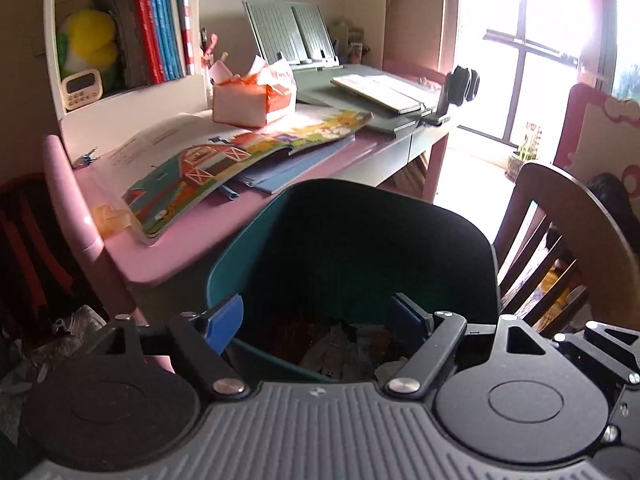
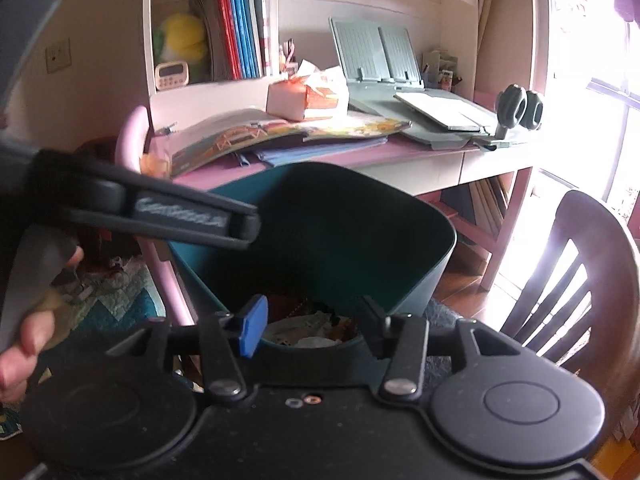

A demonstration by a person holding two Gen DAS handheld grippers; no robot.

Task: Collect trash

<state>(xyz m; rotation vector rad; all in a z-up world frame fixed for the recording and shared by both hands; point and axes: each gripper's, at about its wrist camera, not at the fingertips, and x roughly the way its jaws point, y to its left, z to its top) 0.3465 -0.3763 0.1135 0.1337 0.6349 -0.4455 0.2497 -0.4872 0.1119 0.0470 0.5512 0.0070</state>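
Note:
A dark teal trash bin [image 1: 248, 264] stands in front of the pink desk, with crumpled paper and wrappers [image 1: 340, 344] at its bottom. It also shows in the right wrist view [image 2: 436, 264], with trash [image 2: 308, 330] inside. My left gripper [image 1: 316, 320] is open and empty, its blue pads spread over the bin's near rim. My right gripper [image 2: 312, 322] is open and empty above the bin's near rim. The other gripper's black body [image 2: 160, 208] and a hand cross the left of the right wrist view.
The pink desk [image 1: 168, 256] holds an open picture book [image 1: 224, 164], blue folders, a tissue pack [image 1: 252, 100] and a grey book stand [image 1: 292, 32]. A wooden chair [image 1: 560, 240] stands at the right. Crumpled paper lies on the floor at the left [image 1: 24, 360].

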